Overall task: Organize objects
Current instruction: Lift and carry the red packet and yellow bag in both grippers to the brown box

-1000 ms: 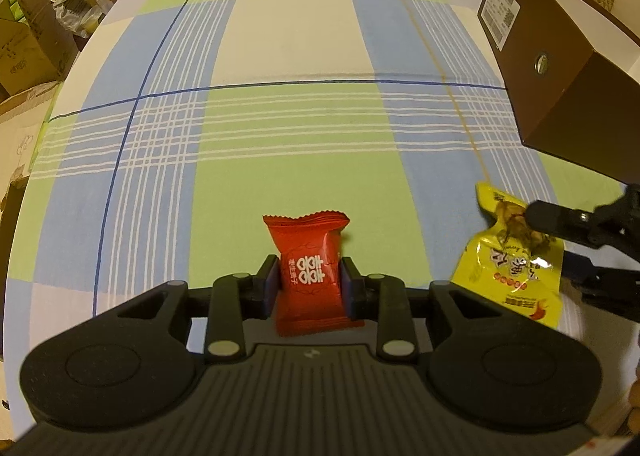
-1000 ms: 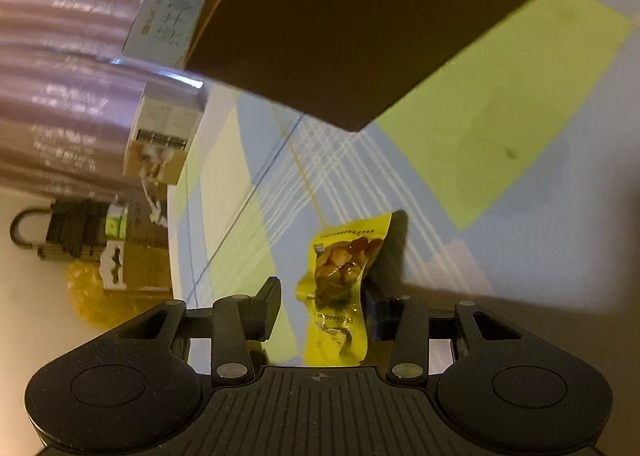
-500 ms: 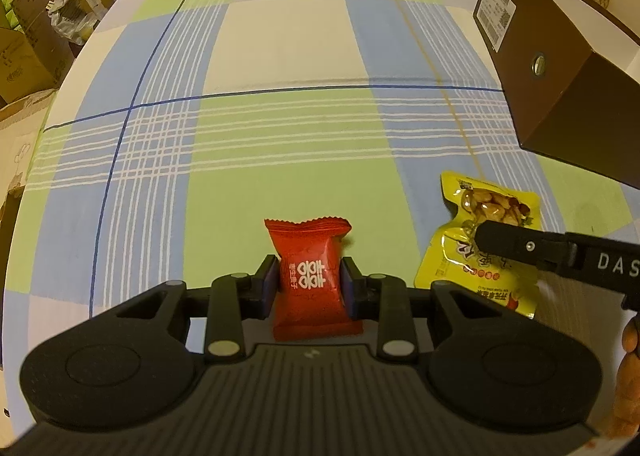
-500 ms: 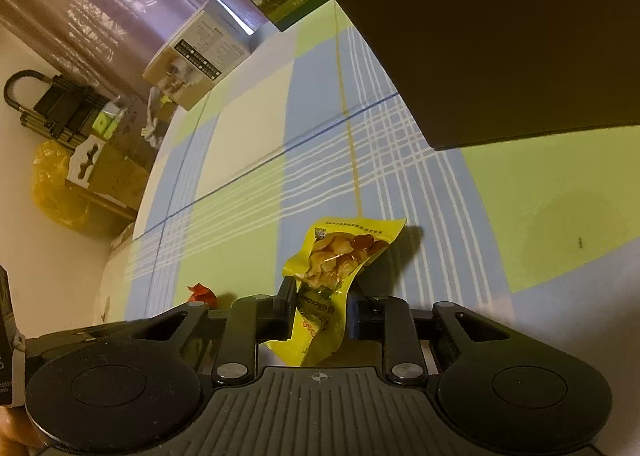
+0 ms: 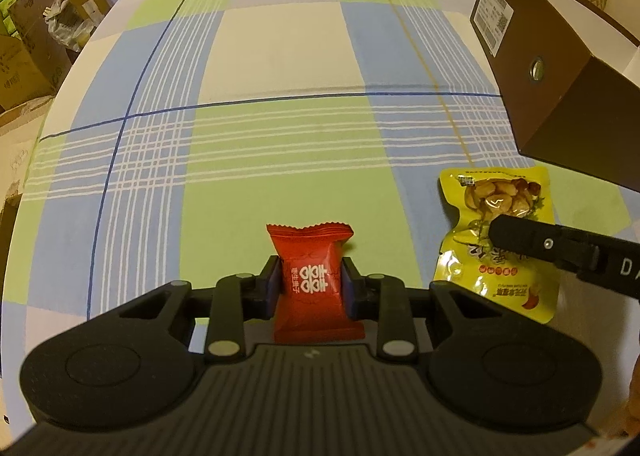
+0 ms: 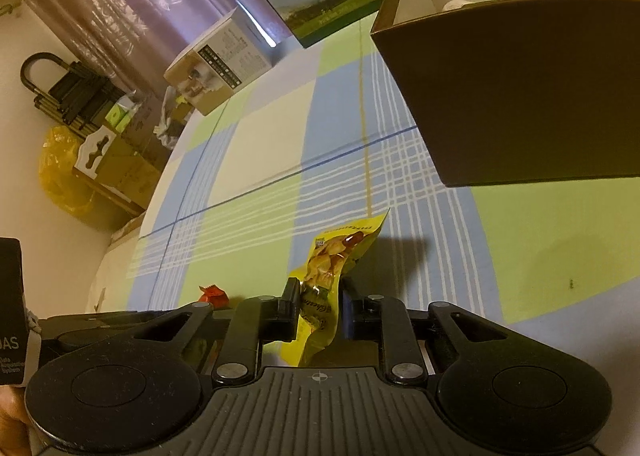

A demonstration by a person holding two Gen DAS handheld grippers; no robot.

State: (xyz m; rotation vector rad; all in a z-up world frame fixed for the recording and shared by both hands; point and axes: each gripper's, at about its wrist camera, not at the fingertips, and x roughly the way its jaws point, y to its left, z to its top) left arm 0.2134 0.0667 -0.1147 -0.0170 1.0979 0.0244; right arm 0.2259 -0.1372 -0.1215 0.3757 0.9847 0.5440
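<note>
Checked cloth covers the tabletop (image 5: 280, 56). Near edge: left tongs (image 5: 310, 288) clenched on red sachet (image 5: 312, 280) at its waist. Light, crinkly, likely slippery. Just beside, right tongs (image 6: 318, 308) pinch yellow nut pack (image 6: 324, 276) mid-body; soft and limp, so best gripped low. Farther right: open brown box (image 5: 552, 68).

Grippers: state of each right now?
Left gripper: shut on the red packet.
Right gripper: shut on the yellow packet.

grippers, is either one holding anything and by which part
Left gripper pinches the red candy packet across its middle; right gripper grips the yellow snack packet near its middle.
</note>
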